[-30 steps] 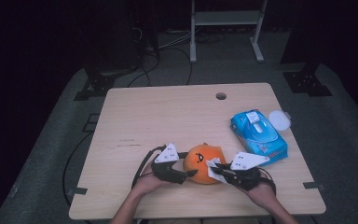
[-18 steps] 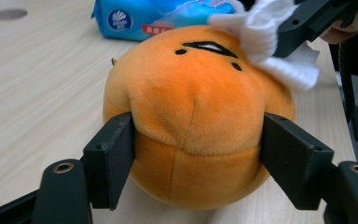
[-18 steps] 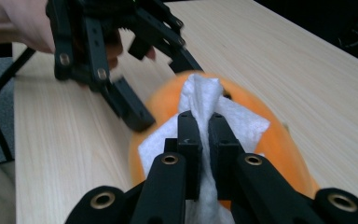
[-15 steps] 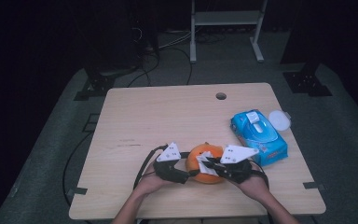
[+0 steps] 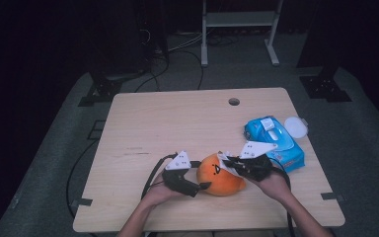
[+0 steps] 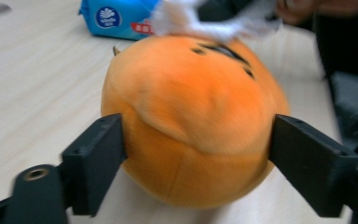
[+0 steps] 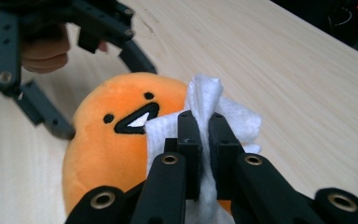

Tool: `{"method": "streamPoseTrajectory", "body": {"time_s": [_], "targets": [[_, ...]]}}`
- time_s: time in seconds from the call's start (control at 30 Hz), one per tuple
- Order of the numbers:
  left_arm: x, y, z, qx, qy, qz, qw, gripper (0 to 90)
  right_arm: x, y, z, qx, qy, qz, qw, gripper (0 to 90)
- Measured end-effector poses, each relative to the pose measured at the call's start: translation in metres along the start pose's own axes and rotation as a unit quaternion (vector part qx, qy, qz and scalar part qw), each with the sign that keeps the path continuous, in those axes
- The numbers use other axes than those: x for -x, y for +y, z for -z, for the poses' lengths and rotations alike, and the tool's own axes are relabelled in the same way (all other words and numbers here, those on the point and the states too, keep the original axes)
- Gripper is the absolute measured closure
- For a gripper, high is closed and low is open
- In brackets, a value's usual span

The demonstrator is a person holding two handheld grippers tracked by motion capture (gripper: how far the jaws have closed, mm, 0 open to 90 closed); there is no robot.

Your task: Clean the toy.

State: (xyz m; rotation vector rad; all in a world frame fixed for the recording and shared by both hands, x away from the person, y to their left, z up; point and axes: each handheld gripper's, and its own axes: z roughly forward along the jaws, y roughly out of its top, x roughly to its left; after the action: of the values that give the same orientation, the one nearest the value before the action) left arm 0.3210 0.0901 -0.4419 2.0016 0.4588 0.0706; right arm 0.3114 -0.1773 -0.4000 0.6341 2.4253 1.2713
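High view: an orange plush (image 5: 220, 174) lies near the front edge of the desk (image 5: 177, 123), with both hands on it. The left gripper (image 5: 197, 186) sits at its left side, the right gripper (image 5: 225, 163) over its top with a white wipe (image 5: 223, 159); a blue wipe pack (image 5: 275, 140) lies well behind and to the right.

Left gripper view: the fingers (image 6: 98, 154) stand wide on either side of the plush (image 6: 191, 121). They have just been opening, and whether the pads press the fabric I cannot tell — the steadying hold looks let go.

Right gripper view: the fingers (image 7: 189, 140) are pinched narrow on the folded wipe (image 7: 205, 102), which rests on the plush (image 7: 107, 144) beside its stitched mouth — wiping the face looks under way, and the rest of the plush is likely left to do.
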Motion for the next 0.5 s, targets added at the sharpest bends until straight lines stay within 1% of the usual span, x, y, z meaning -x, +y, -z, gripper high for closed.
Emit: {"method": "streamPoseTrajectory", "body": {"time_s": [0.03, 0.07, 0.1, 0.17, 0.23, 0.3, 0.33, 0.4, 0.43, 0.47, 0.5], "targets": [[-0.002, 0.000, -0.001, 0.003, -0.006, 0.015, 0.9999, 14.1, -0.002, -0.002, 0.001, 0.001, 0.004, 0.002, 1.0000, 84.8], [-0.003, 0.000, -0.001, 0.007, -0.016, 0.031, 0.9994, 14.0, -0.007, -0.004, 0.003, 0.001, 0.009, 0.002, 1.0000, 84.8], [-0.003, -0.001, -0.002, 0.009, -0.023, 0.037, 0.9990, 15.0, -0.012, -0.007, 0.004, 0.001, 0.013, 0.006, 0.9999, 84.8], [0.003, -0.001, -0.004, 0.003, -0.012, 0.009, 0.9999, 21.8, -0.020, -0.008, 0.006, -0.001, 0.023, 0.013, 0.9996, 84.8], [0.007, 0.001, -0.005, -0.003, 0.000, -0.014, 0.9999, 26.5, -0.023, -0.005, 0.007, 0.005, 0.032, 0.015, 0.9993, 84.8], [0.011, 0.001, -0.005, -0.013, 0.011, -0.045, 0.9989, 29.8, -0.021, 0.000, 0.005, 0.011, 0.031, 0.018, 0.9993, 84.8], [0.012, 0.001, -0.005, -0.017, 0.013, -0.054, 0.9983, 30.6, -0.018, 0.002, 0.004, 0.014, 0.028, 0.017, 0.9994, 84.8], [0.012, -0.001, -0.004, -0.021, 0.017, -0.062, 0.9977, 31.0, -0.011, 0.003, 0.002, 0.012, 0.014, 0.019, 0.9996, 84.8], [0.012, -0.002, -0.003, -0.021, 0.018, -0.060, 0.9978, 29.8, -0.002, -0.004, 0.000, 0.007, 0.005, 0.008, 0.9999, 84.8], [0.011, -0.002, -0.002, -0.020, 0.018, -0.056, 0.9981, 27.7, -0.001, -0.008, 0.001, 0.007, 0.007, 0.005, 0.9999, 84.9], [0.010, -0.001, -0.002, -0.018, 0.015, -0.046, 0.9987, 27.7, -0.001, -0.008, 0.001, 0.007, 0.007, 0.005, 0.9999, 84.9]]}}
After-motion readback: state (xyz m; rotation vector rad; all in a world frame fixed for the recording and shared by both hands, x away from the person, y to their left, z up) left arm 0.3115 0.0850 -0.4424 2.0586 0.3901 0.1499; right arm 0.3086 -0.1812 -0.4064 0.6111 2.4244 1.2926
